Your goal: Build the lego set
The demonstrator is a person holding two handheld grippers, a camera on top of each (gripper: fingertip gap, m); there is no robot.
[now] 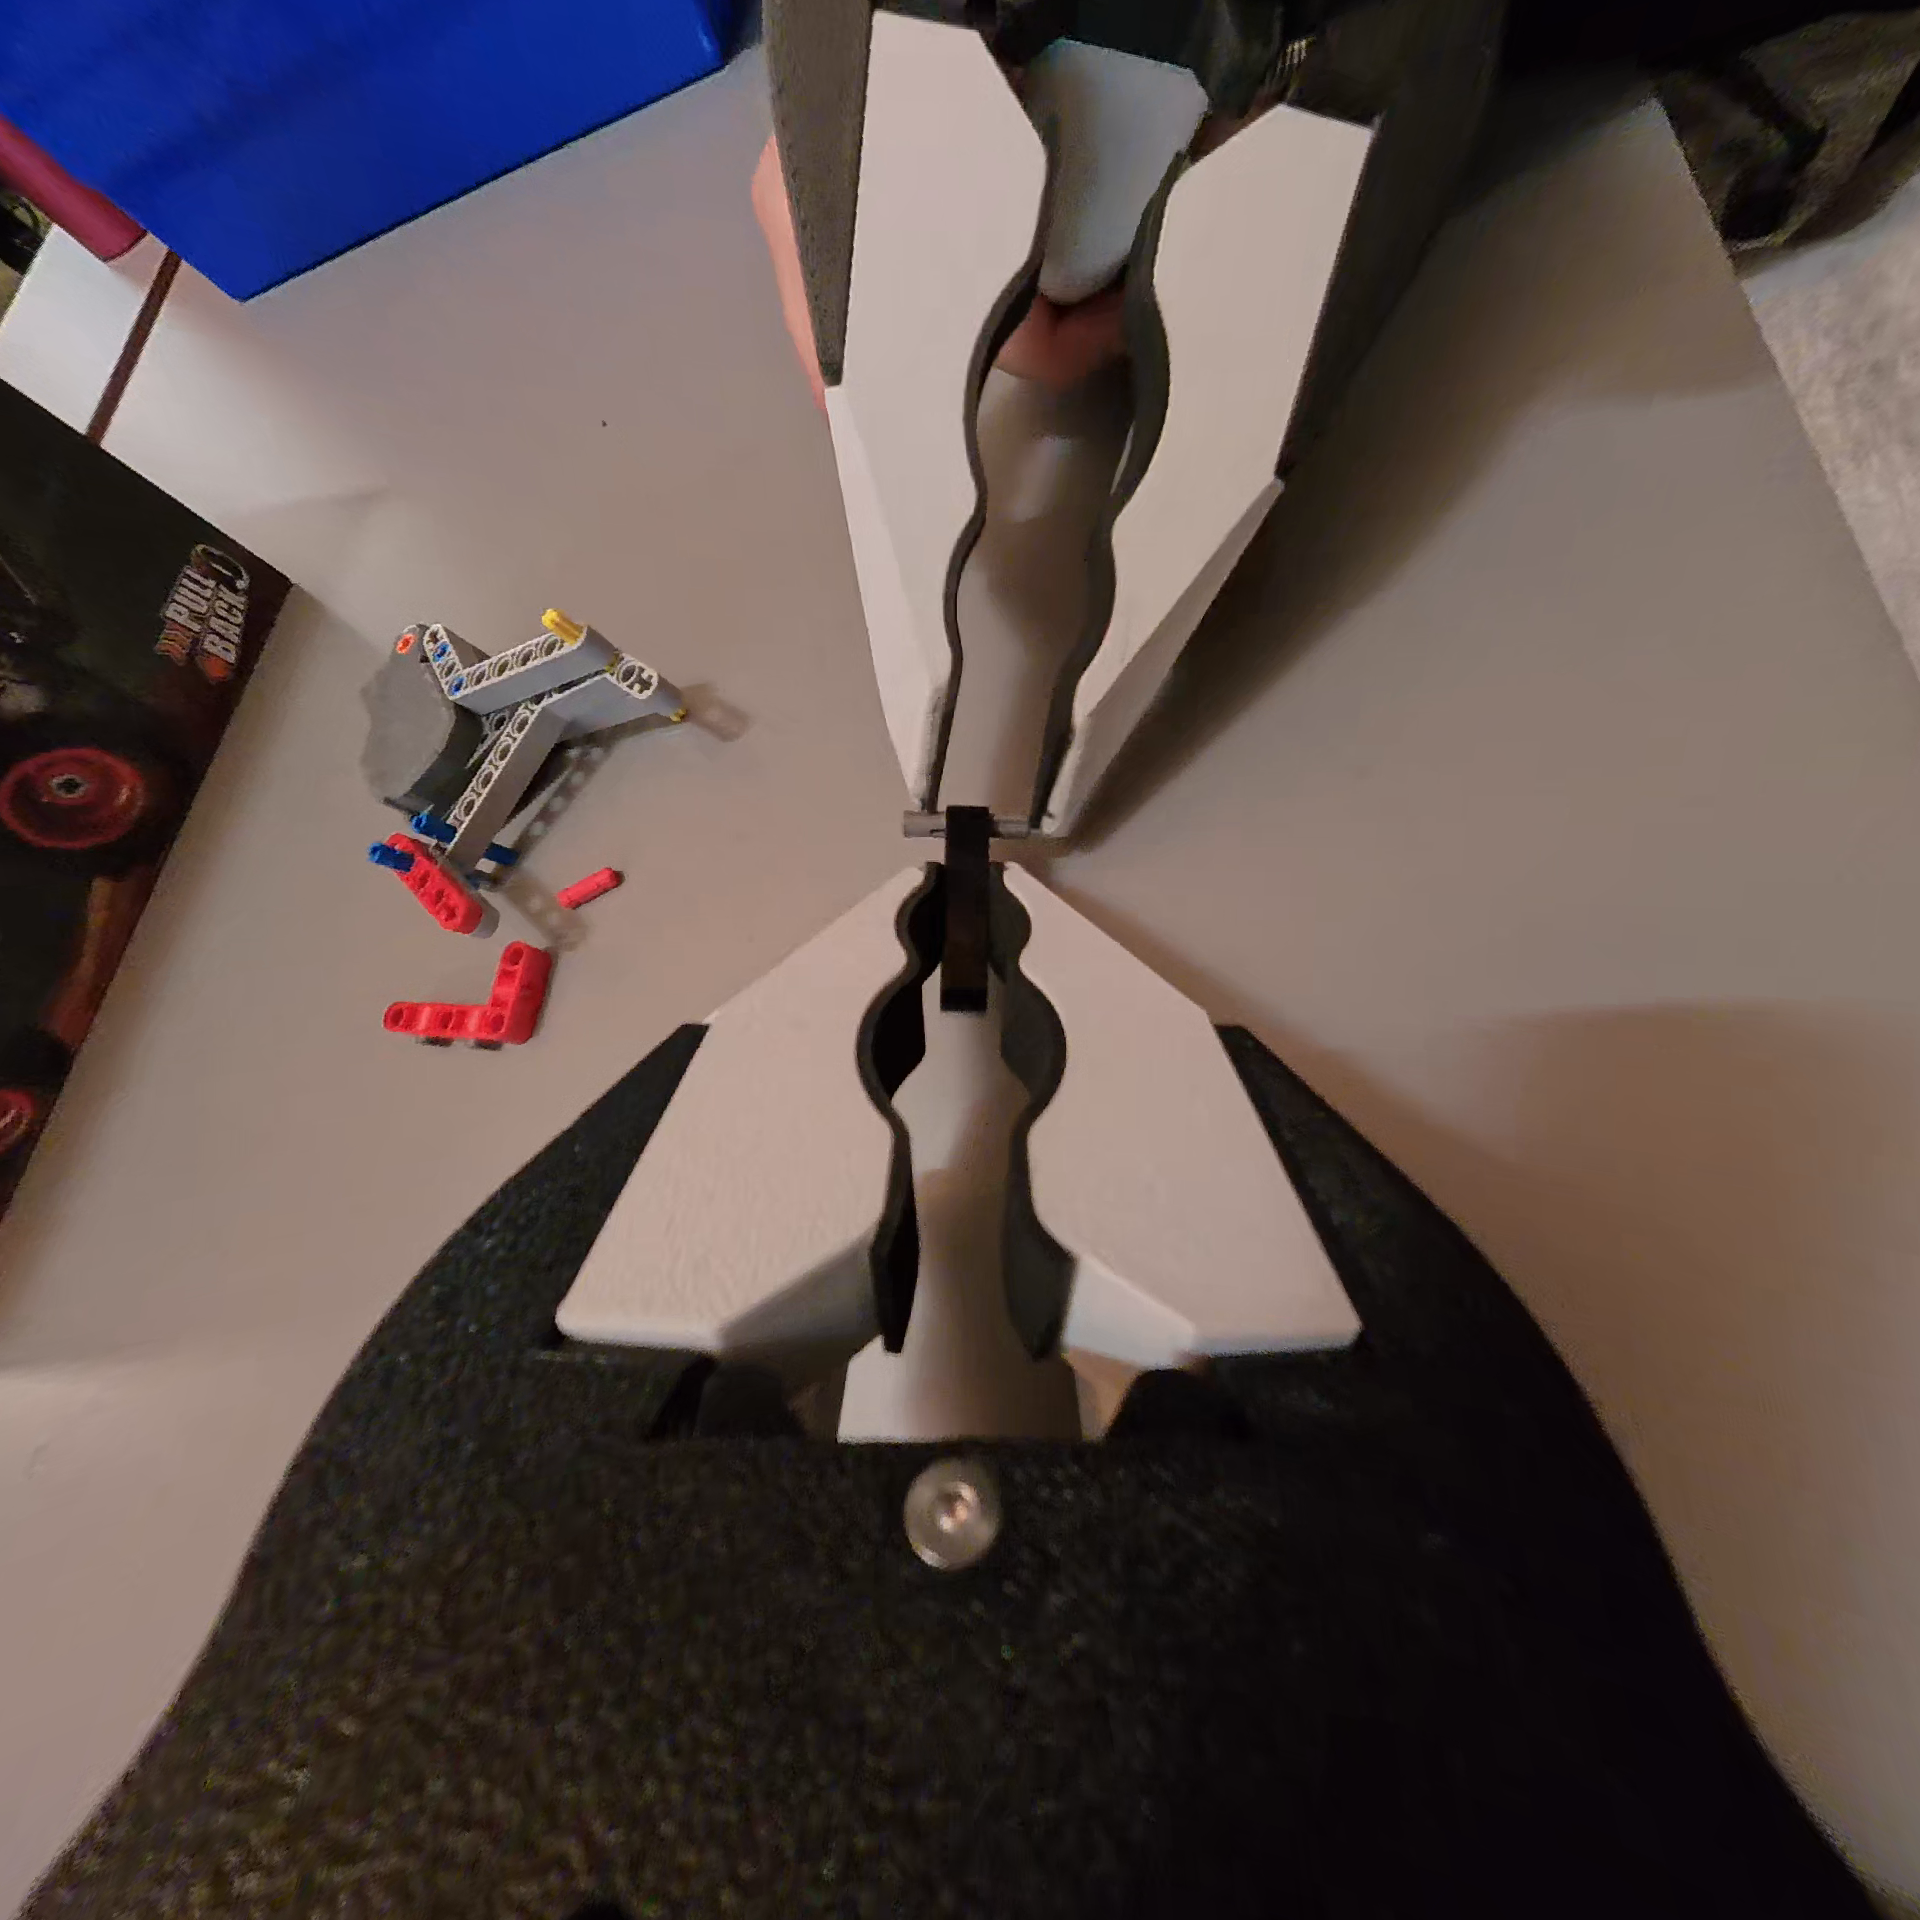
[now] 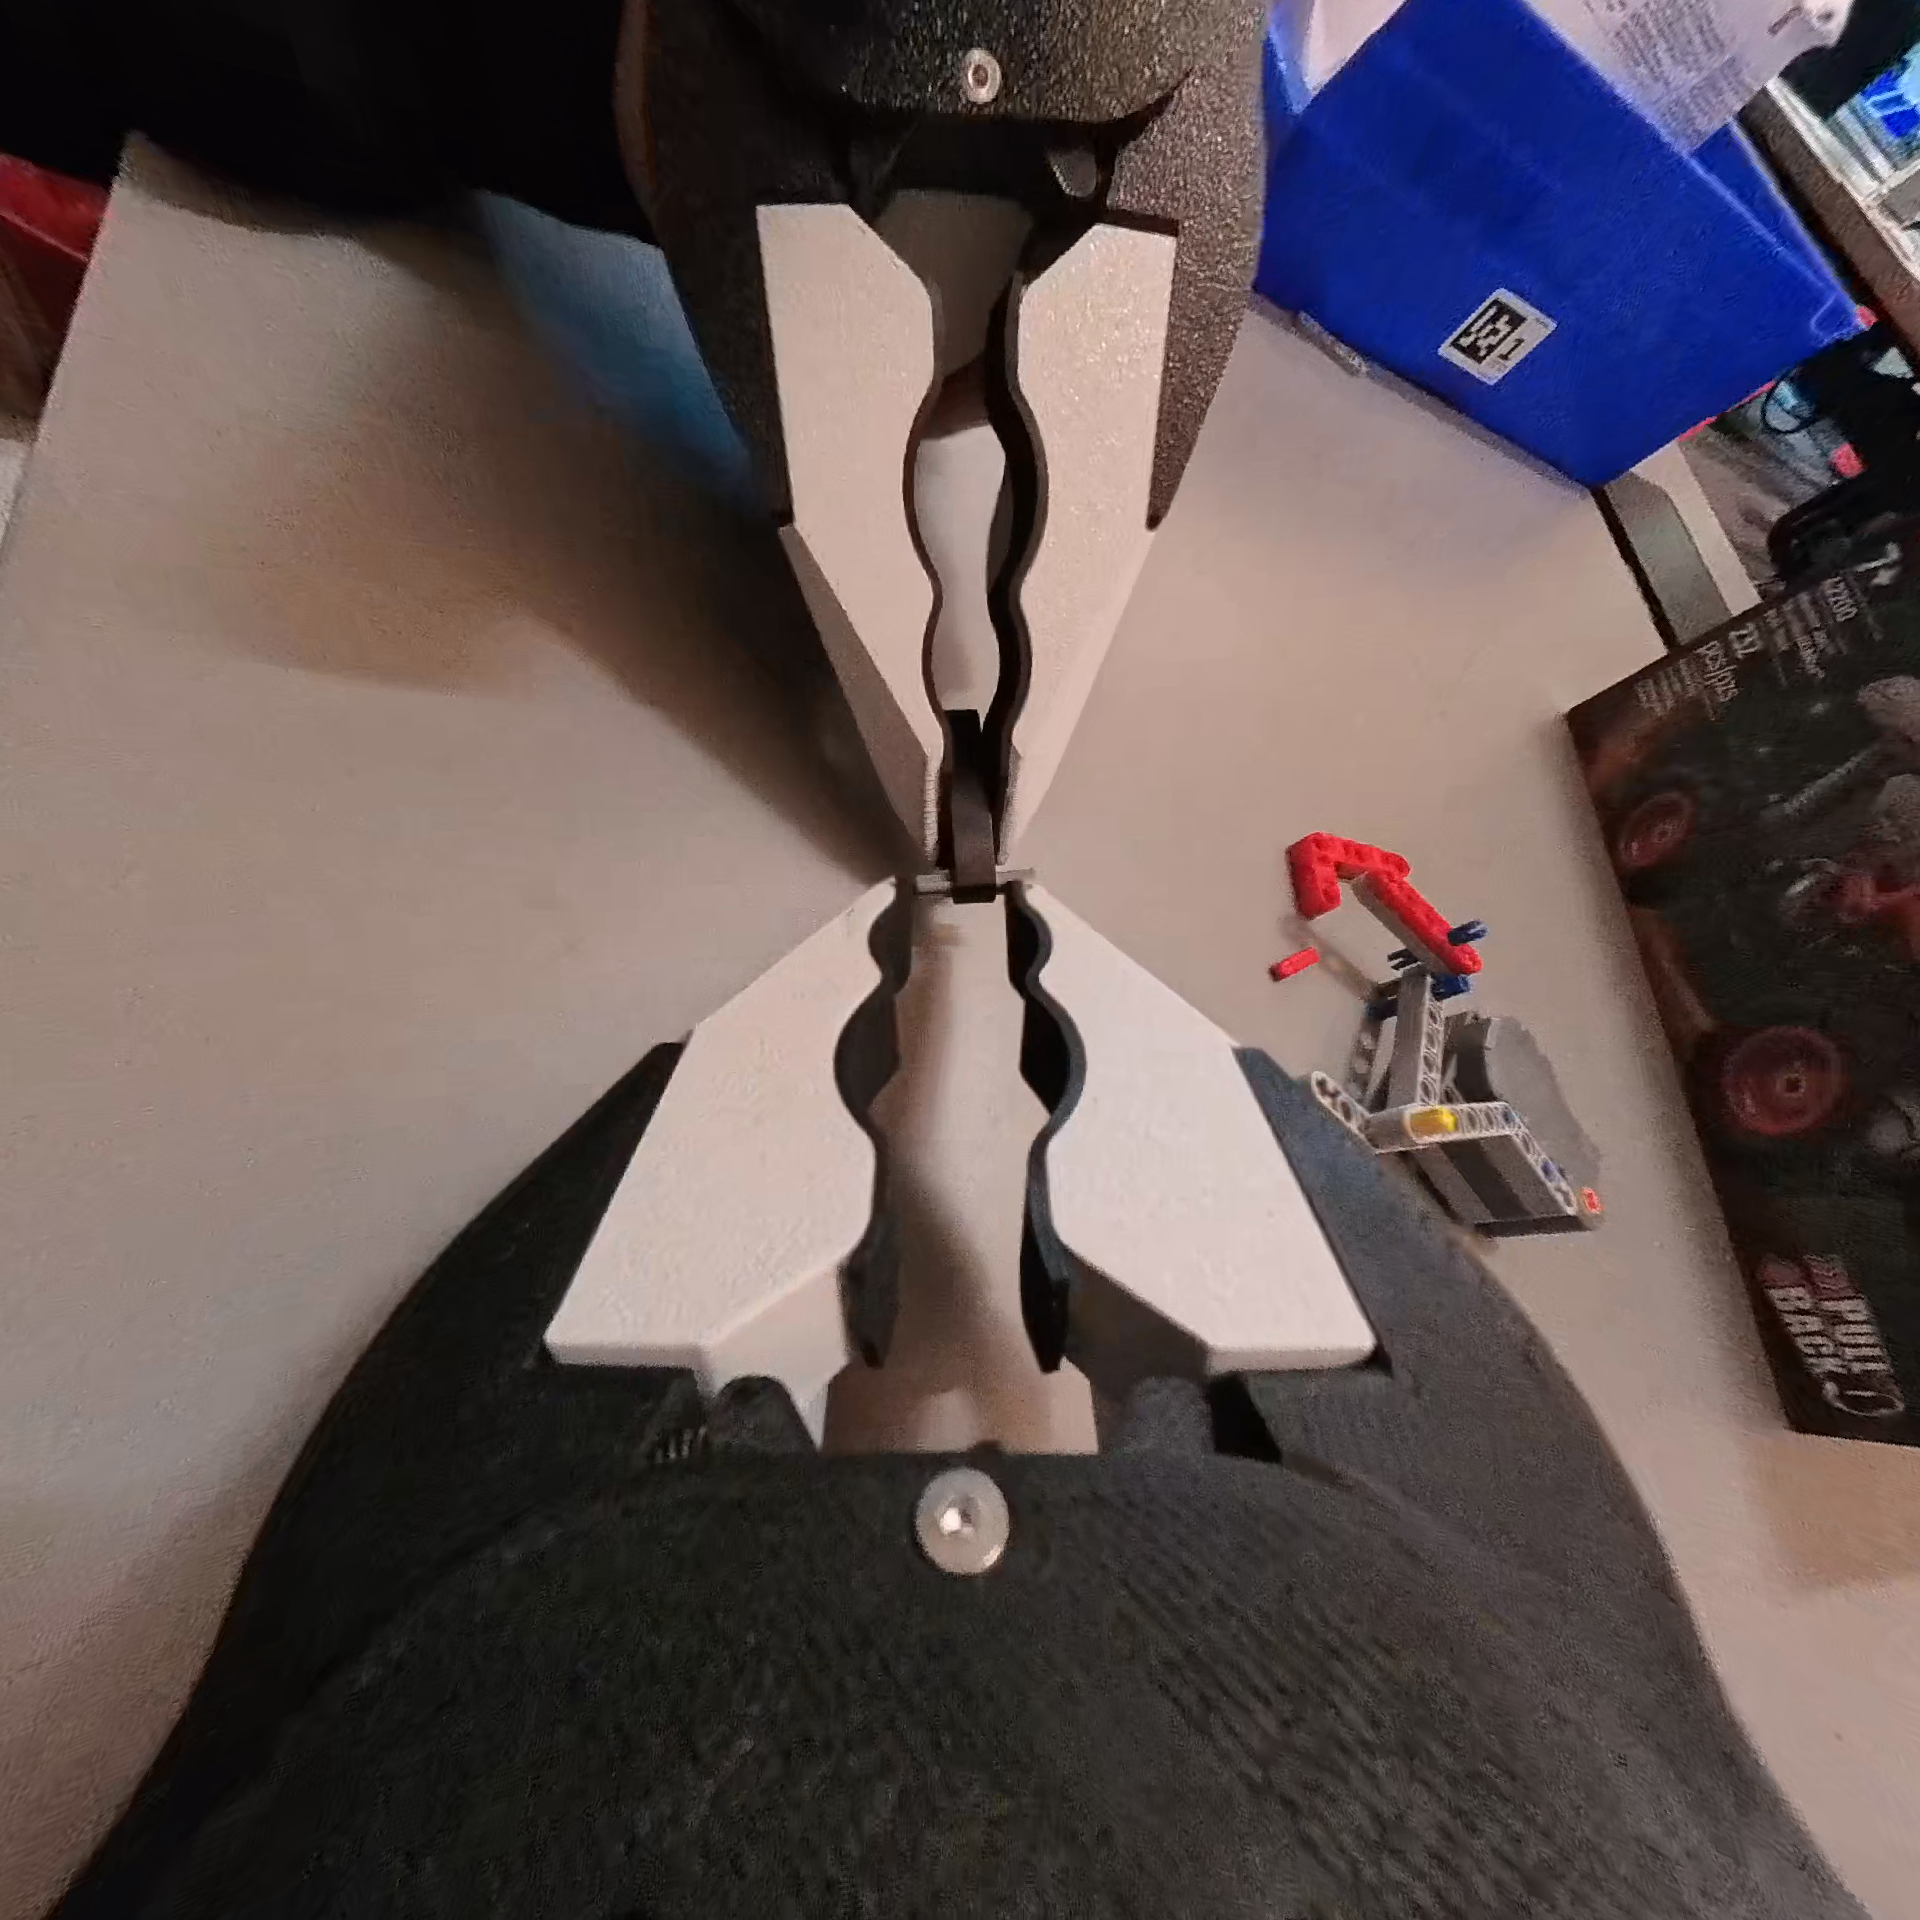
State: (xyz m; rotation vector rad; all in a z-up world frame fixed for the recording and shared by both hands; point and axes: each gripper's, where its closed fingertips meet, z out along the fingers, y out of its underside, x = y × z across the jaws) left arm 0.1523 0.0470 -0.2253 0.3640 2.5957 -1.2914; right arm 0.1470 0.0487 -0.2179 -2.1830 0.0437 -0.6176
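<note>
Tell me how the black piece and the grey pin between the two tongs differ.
The black piece is a flat dark bar; the grey pin is a thin pale rod. The black piece is clamped in the left tongs, the grey pin in the right tongs. The black piece runs along its tongs; the grey pin lies crosswise at the tips. Both are held above the table and meet.

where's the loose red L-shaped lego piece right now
In the left wrist view the red L-shaped piece lies flat on the table at the left, just below the grey partly built model and near the lego box.
</note>
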